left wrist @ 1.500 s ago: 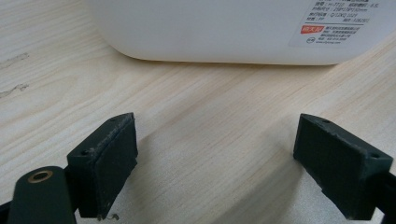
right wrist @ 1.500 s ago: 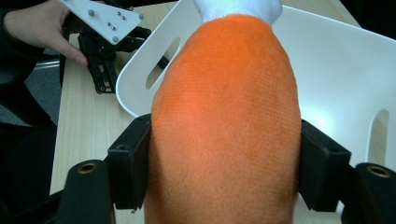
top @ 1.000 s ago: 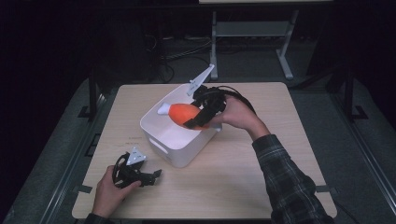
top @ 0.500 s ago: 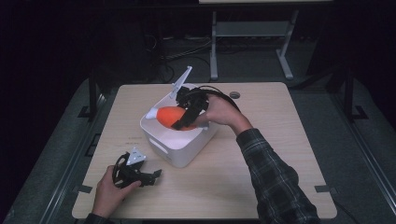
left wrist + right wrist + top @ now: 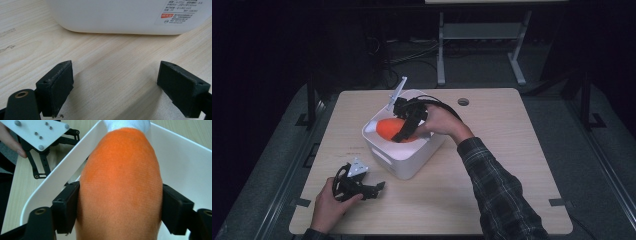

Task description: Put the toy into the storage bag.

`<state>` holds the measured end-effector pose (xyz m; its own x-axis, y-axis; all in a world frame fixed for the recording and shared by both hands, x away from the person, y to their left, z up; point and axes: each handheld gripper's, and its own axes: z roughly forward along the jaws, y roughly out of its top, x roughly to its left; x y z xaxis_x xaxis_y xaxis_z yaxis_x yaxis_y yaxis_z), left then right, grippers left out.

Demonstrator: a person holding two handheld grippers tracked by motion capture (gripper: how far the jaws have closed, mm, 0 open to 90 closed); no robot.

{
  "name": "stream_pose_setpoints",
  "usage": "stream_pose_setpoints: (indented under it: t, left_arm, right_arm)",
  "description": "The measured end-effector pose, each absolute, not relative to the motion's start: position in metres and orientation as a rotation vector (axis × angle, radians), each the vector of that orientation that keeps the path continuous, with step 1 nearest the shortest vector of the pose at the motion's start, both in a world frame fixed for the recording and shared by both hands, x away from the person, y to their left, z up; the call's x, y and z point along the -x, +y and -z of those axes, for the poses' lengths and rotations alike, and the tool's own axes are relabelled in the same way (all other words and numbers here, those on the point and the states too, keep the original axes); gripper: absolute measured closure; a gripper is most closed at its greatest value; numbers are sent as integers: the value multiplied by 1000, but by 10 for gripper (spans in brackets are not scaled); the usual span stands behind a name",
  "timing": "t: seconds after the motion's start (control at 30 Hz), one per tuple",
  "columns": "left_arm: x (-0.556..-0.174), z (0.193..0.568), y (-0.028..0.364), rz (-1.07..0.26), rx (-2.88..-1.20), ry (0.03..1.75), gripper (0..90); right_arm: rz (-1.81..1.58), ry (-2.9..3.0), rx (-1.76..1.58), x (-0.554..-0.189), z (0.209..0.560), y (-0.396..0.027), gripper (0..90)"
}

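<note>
Your right claw (image 5: 404, 131) has the orange toy (image 5: 393, 129) between its jaws, low inside the white bin (image 5: 409, 162). In the right claw's own view the toy (image 5: 122, 182) bulges out past both pads, so they press its sides; yet the jaws have just been opening, which reads as a grip being eased for the drop. I judge it a soft plush thing: it springs back as the pads give, so contact lingers until the jaws stand wider. The toy's white tip (image 5: 126, 124) points away from the claw toward the bin's far wall (image 5: 185, 157), and the body lies along the claw's line. That is why you came in over the near rim with the claw tilted down, so the toy goes in lengthwise.

Your left claw (image 5: 371, 189) rests on the tabletop (image 5: 492, 165), off to the side of the bin and apart from it. Its jaws are spread wide with nothing but bare wood (image 5: 115, 75) between them, and the bin's side with its label (image 5: 182, 11) stands just ahead of them. Parked there, it keeps clear of the right arm's path and stays near enough to steady the bin should it slide.

Widen the right claw before you lift, or the toy may come back out with it.
</note>
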<state>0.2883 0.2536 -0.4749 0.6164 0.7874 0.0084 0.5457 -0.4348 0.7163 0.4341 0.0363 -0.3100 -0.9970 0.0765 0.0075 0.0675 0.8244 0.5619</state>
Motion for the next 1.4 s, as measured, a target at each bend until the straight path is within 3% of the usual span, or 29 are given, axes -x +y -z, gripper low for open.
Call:
stream_pose_setpoints:
  t: [0.4,0.6,1.4]
  left_arm:
    - [-288,475,253,-453,-2148,1042,126]
    - [-288,475,253,-451,-2148,1043,126]
    - [-288,476,253,-453,-2137,1046,126]
  right_arm:
    - [-933,2983,-153,-435,315,41,138]
    - [-962,2954,-176,-431,307,35,132]
    - [-1076,2784,-447,-409,299,-62,84]
